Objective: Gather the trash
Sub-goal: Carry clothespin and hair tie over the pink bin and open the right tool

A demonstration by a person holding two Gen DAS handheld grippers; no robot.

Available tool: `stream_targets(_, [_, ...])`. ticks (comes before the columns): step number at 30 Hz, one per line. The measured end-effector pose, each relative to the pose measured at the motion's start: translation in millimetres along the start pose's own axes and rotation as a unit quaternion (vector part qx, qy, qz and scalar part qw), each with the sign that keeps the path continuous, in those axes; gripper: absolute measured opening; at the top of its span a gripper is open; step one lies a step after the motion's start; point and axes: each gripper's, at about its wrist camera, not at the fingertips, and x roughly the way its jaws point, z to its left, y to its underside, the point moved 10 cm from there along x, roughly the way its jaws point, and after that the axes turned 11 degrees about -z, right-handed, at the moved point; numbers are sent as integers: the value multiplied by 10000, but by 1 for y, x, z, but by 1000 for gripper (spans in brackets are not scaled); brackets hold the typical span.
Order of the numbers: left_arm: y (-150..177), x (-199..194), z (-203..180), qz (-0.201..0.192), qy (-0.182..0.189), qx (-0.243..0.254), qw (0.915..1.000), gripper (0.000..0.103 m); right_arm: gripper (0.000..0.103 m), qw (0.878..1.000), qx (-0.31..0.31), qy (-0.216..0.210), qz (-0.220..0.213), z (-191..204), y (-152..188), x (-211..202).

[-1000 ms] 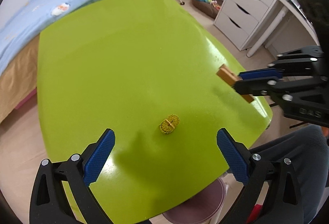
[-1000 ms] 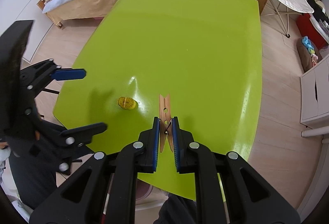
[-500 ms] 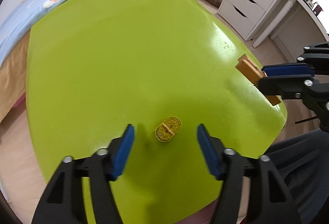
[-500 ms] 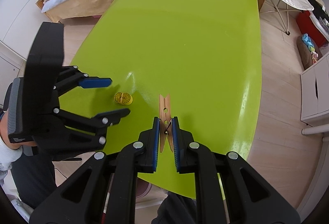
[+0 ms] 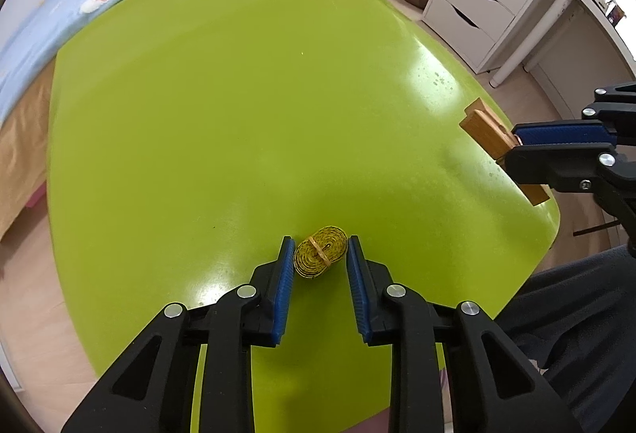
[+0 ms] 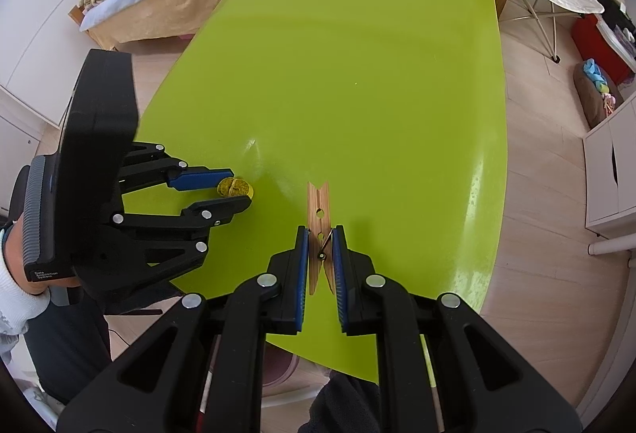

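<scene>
Left gripper [image 5: 320, 254] has dropped, jaws just closing around one coiled yellow tape roll [image 5: 320, 257]; right gripper [image 6: 320, 234], at 3 o'clock, clamps one wooden clothespin [image 6: 318, 210] on glossy green table [image 5: 238, 95].

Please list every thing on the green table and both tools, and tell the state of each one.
left tool: jaws have just been closing, pads at both sides of the tape roll
yellow tape roll: lying on green table, bound with a band
right tool: shut on clothespin
wooden clothespin: gripped near its spring
</scene>
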Motion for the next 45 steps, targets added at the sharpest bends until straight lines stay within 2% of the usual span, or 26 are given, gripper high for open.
stream_targets(3, [-4,-11,-2,-111,12,-8,9999,26,12,9999,39,-21,-122,3,-1,-7])
stream_targets(12, [-1,-76,-5,-602,12,-27,9982,26,12,9983,-28,-64,-577,26,3,-41])
stream_targets(20, [16,-136,-19,-1051,-63,47,9944,26,12,9951,-320,-89,-934,60,20,-80])
stream_targets(25, [35,-169,-27,-1274,-65,31,9918,26,12,9920,-466,-244,-1146,85,37,-104])
stream_targets(35, [75,-189,-32,-1347,41,-221,9906,26,12,9907,-452,-486,-1185,112,82,-128])
stream_targets(45, [104,-194,-43,-1308,193,-407,9904,26,12,9924,-466,-726,-875,135,127,-122])
